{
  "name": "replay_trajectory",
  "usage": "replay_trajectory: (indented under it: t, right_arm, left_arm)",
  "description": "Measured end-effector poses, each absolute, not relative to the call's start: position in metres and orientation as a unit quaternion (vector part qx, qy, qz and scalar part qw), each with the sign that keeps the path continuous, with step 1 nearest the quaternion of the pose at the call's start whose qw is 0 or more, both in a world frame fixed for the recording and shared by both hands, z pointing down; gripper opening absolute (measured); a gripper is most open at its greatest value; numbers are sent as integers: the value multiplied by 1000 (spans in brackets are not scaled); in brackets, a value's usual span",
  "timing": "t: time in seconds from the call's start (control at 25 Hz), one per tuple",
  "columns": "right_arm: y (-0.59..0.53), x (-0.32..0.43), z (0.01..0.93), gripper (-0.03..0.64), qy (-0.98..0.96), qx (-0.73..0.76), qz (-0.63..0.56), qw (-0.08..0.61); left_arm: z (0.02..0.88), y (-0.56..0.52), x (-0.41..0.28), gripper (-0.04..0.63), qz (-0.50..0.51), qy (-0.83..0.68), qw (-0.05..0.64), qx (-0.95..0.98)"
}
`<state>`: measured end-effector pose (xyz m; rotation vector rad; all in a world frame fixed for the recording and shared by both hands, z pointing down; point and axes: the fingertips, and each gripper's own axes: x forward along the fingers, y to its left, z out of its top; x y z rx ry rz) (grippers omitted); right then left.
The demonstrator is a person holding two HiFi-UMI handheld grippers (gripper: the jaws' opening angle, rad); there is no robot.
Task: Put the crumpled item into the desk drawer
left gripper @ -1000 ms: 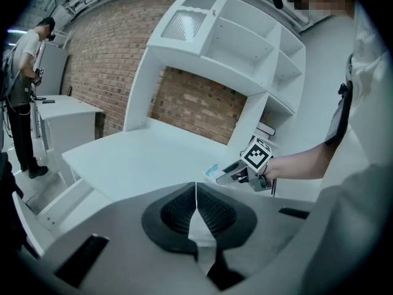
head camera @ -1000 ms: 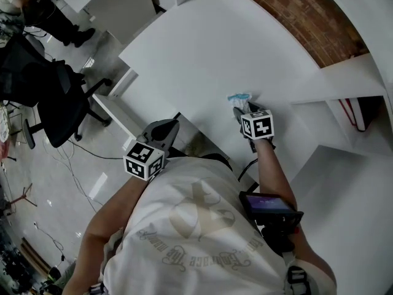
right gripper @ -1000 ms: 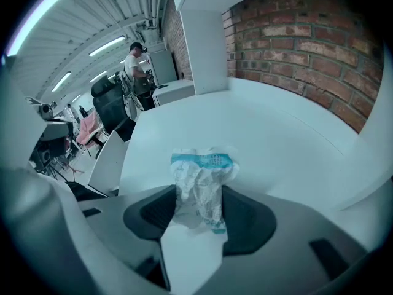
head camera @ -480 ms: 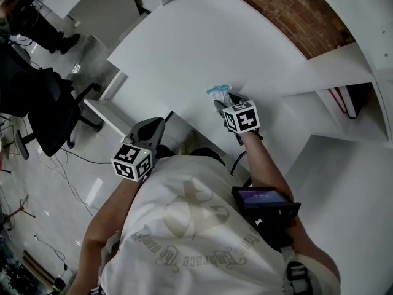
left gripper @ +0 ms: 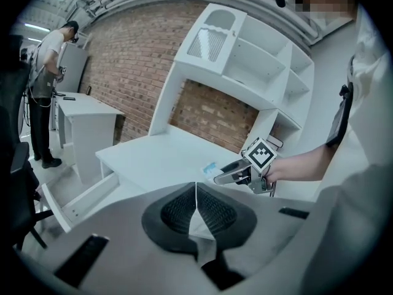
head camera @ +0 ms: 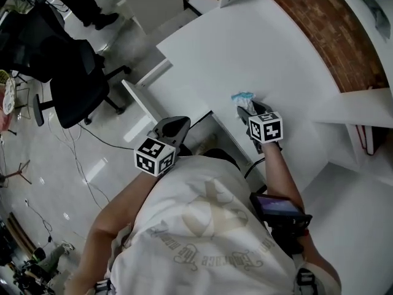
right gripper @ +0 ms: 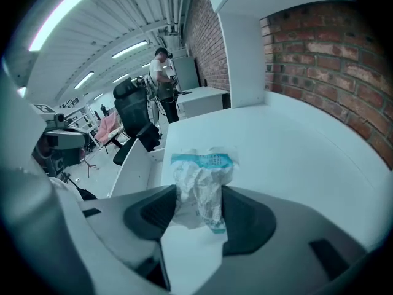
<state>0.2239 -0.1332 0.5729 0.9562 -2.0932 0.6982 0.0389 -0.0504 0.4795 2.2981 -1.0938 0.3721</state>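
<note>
A crumpled white wrapper with a blue band (right gripper: 199, 186) sits between the pads of my right gripper (right gripper: 196, 204), which is shut on it. In the head view the wrapper (head camera: 241, 96) pokes out ahead of the right gripper (head camera: 245, 107), just above the white desk (head camera: 245, 48) near its front edge. The desk drawer (head camera: 138, 94) stands pulled out at the desk's left end, also seen as the drawer (left gripper: 80, 195) in the left gripper view. My left gripper (head camera: 174, 128) hangs off the desk in front of my body, and in its own view the left gripper (left gripper: 196, 192) is shut on nothing.
A black office chair (head camera: 67, 72) stands on the floor left of the drawer. A person (left gripper: 46, 85) stands at another desk farther off. White shelves (head camera: 368, 103) rise at the desk's right, against a brick wall (head camera: 331, 29). Cables lie on the floor.
The right gripper keeps its hold on the wrapper near the desk's front edge. The head view has swung, bringing more of the floor and chair into view.
</note>
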Motion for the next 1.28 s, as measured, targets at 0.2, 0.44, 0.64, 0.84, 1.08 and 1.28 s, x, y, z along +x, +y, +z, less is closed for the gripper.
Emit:
replay_trajectory:
  t: [0.2, 0.44, 0.64, 0.84, 1.08, 1.28]
  right_arm:
    - [-138, 185, 571, 239, -819, 356, 263, 365]
    - [-141, 138, 565, 239, -823, 347, 255, 371]
    - [-140, 106, 567, 239, -822, 341, 251, 379]
    - [-133, 74, 573, 239, -819, 340, 252, 386]
    - [-121, 38, 583, 239, -818, 331, 255, 394]
    - [-112, 6, 590, 239, -823, 309, 254, 403]
  left_arm:
    - [476, -53, 4, 25, 128, -425, 281, 851]
    - [472, -55, -42, 25, 116, -438, 282, 846]
    - [475, -56, -72, 25, 110, -439, 285, 845]
    - [480, -53, -99, 25, 110, -429, 286, 850]
    - [483, -50, -125, 25, 113, -421, 285, 854]
    - [487, -50, -146, 25, 110, -428, 289, 849]
